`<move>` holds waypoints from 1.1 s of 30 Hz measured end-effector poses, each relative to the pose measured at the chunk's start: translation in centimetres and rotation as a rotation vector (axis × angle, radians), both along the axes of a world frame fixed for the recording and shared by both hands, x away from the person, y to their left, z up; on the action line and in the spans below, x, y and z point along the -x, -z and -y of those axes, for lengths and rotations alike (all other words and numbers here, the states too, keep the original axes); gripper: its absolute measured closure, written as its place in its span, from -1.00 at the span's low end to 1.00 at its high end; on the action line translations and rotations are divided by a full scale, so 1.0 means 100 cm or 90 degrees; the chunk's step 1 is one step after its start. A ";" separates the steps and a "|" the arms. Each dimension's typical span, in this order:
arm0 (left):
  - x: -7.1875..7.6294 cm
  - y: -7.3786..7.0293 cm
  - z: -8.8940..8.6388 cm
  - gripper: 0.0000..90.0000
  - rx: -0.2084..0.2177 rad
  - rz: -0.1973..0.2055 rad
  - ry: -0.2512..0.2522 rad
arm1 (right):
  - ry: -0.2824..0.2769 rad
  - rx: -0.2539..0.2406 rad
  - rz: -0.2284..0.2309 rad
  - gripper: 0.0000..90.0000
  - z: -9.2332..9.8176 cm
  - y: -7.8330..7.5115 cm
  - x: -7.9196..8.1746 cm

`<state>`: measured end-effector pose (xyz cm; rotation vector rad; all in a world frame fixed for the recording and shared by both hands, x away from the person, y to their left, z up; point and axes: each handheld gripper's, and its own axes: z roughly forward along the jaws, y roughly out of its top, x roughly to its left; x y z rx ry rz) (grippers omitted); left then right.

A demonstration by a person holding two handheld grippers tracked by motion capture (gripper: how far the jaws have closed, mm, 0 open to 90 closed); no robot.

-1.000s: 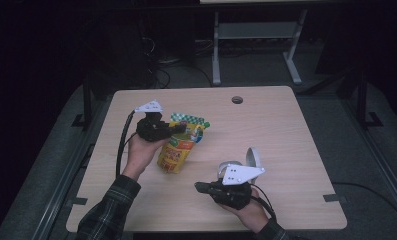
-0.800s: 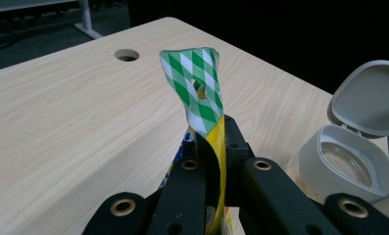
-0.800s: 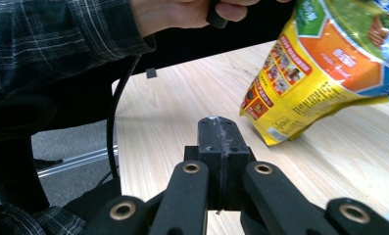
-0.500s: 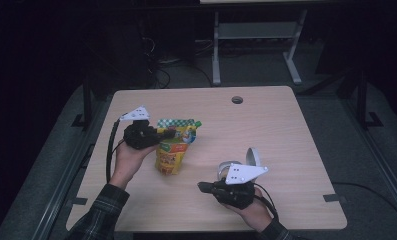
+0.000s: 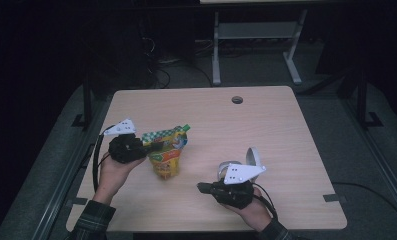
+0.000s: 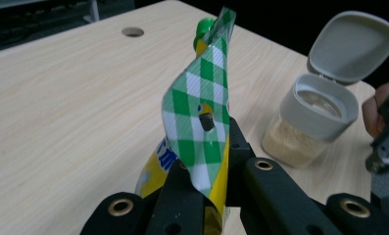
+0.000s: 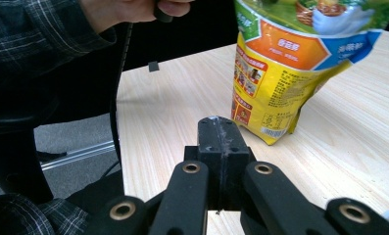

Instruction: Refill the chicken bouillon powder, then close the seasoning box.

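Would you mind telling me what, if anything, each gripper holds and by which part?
The left gripper pinches the yellow stand-up food pouch by its green-checked top edge. The right gripper is shut, holding nothing.

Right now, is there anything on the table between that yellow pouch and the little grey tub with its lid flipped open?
Nothing visible. The left tool is shut on the pouch's green-checked top edge, and bare table lies between the pouch and the open tub. The right tool, shut and empty, sits just in front of the tub, nearer the person, not across that gap.
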<state>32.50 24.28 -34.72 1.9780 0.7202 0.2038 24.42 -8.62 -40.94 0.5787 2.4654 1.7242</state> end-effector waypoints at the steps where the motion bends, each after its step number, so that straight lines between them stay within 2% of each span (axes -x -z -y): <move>1: 0.001 0.000 -0.001 0.97 -0.002 0.000 0.000 | -0.001 0.001 0.000 1.00 0.000 0.000 0.000; 6: 0.011 0.001 -0.007 0.96 -0.015 -0.003 0.001 | -0.002 0.002 -0.001 1.00 0.000 0.000 -0.001; 16: 0.032 0.012 -0.023 0.87 -0.014 -0.011 -0.013 | -0.004 0.010 -0.004 0.99 0.000 0.001 0.001; 20: 0.039 0.015 -0.027 0.65 -0.015 -0.014 -0.016 | -0.007 0.013 -0.004 0.99 0.002 0.001 0.005; 24: 0.046 0.017 -0.032 0.27 -0.040 -0.012 -0.024 | -0.004 0.012 -0.004 1.00 0.008 0.000 0.009; 27: 0.053 0.022 -0.037 0.07 -0.052 -0.013 -0.033 | -0.007 0.012 -0.002 1.00 0.012 -0.002 0.012; 33: 0.064 0.036 -0.044 -0.19 -0.077 -0.017 -0.039 | -0.001 0.014 -0.010 1.00 0.026 0.000 0.016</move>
